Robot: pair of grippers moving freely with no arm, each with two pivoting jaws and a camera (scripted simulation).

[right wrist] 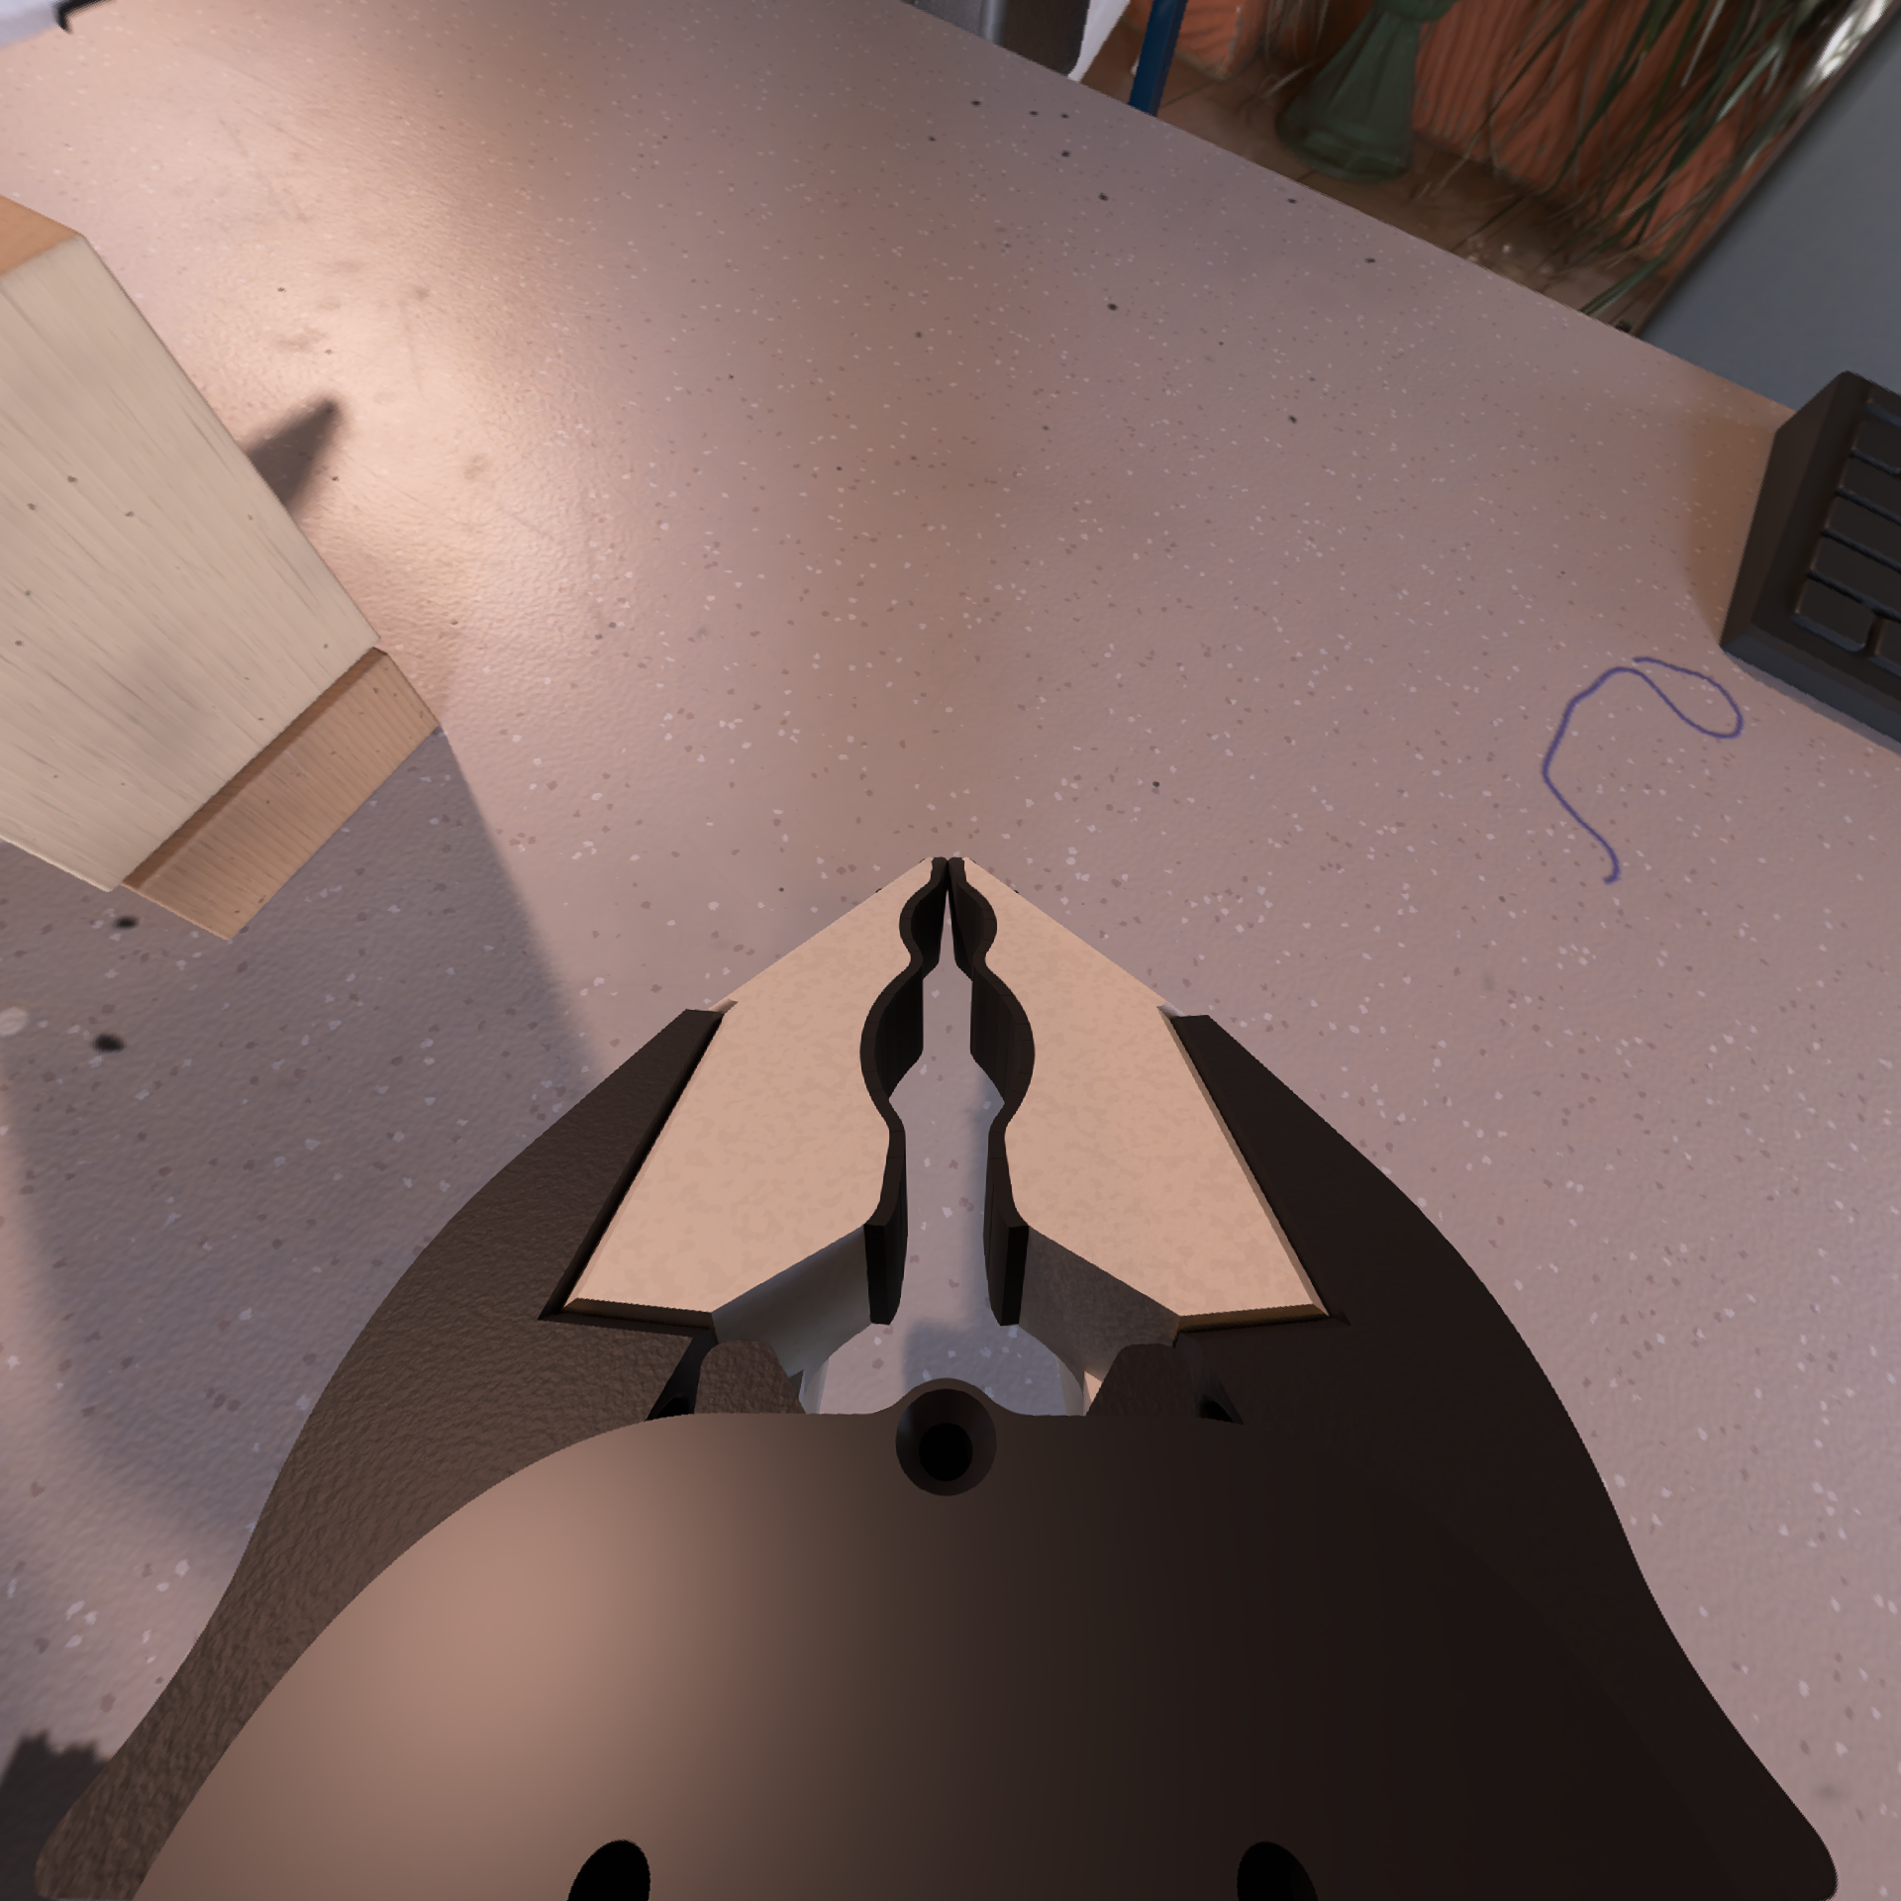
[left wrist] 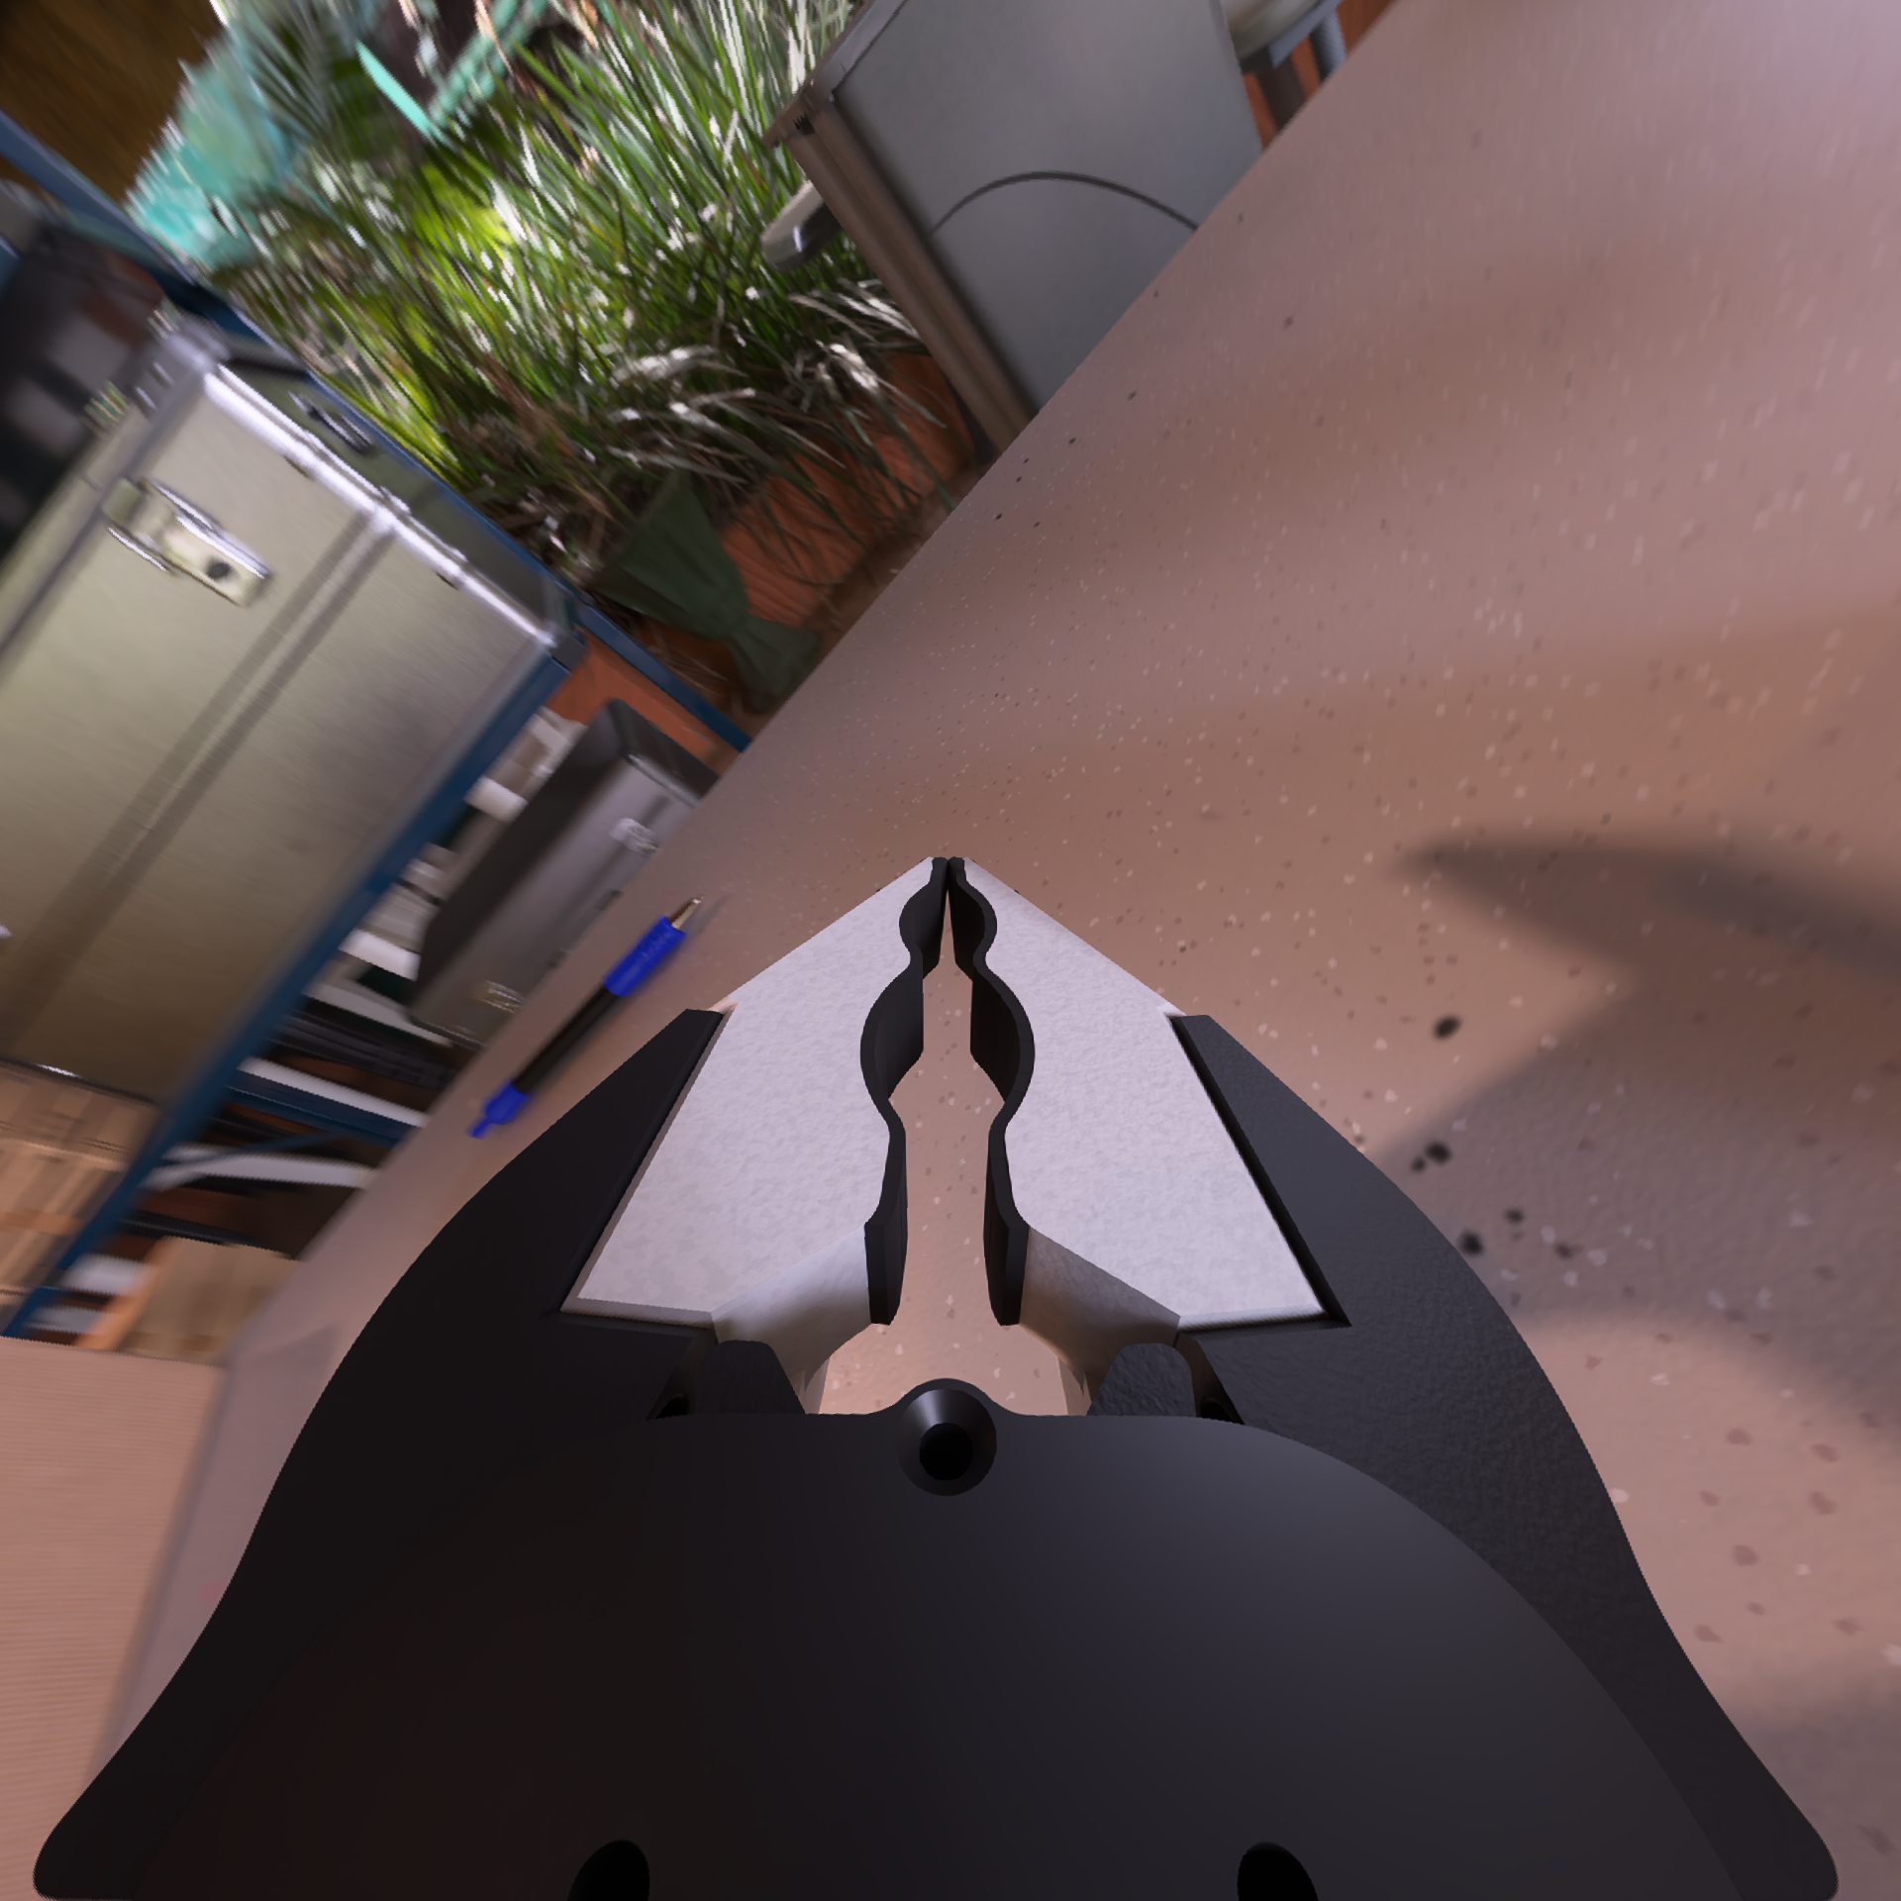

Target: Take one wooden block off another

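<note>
My left fingers [left wrist: 946,864] are pressed together at the tips with nothing between them, hanging above the speckled pinkish table [left wrist: 1389,576]. The view tilts hard, so the table edge runs diagonally up to the right. A pen [left wrist: 592,1013] with a black barrel and blue cap and grip lies on the table near that edge, off to the left of my fingertips and well apart from them. Past the edge I see a metal case [left wrist: 237,700] with latches on a blue shelf, a grassy potted plant [left wrist: 576,309], and a grey bin [left wrist: 1039,185].

My right fingers [right wrist: 946,864] are also closed tip to tip and empty, looking down on the same table [right wrist: 926,463]. The wooden blocks sit at the left edge of this view, well apart from my fingertips: a pale wooden block [right wrist: 134,556] lies on top of a darker tan wooden block [right wrist: 278,792], whose end sticks out beneath it toward the lower right. The stack is cut off by the picture's edge, so I cannot tell its full shape. It throws a long shadow across the table toward me.

On the far right, a dark keyboard [right wrist: 1841,556] lies partly in view, and just beside it a thin blue scribble [right wrist: 1636,741] curls on the table surface.
</note>
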